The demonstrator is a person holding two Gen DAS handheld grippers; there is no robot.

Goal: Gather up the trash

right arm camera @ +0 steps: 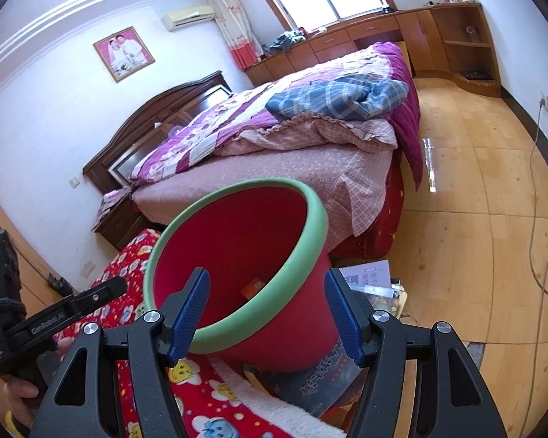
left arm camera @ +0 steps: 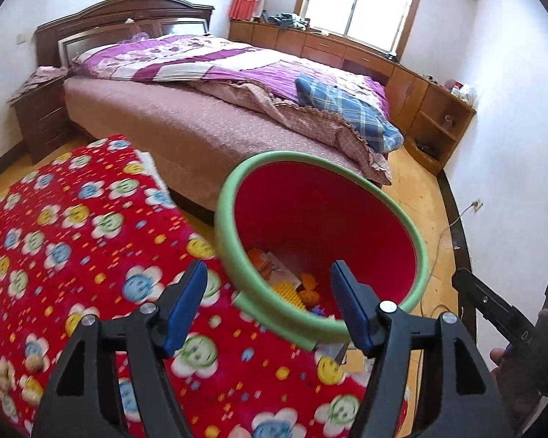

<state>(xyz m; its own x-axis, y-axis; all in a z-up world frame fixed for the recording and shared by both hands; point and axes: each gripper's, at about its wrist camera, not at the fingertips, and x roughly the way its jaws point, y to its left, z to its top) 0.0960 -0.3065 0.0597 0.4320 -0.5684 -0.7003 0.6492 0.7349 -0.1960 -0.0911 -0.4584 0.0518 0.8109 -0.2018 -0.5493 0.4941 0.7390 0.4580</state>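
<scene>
Trash bin (left arm camera: 321, 226) sits beyond both tools, left tool (left arm camera: 268, 308) and right tool (right arm camera: 266, 314) spread wide, empty.

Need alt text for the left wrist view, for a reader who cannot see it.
The open, empty left hand-held gripper hangs over a red bin with a green rim, which has scraps at its bottom. The bin stands beside a red flowered blanket, with a bed behind.

Bright daylight from the blown-out window (left arm camera: 360, 3), glare on floor (right arm camera: 429, 160) — fisheye-bent edges, slight blur.
</scene>
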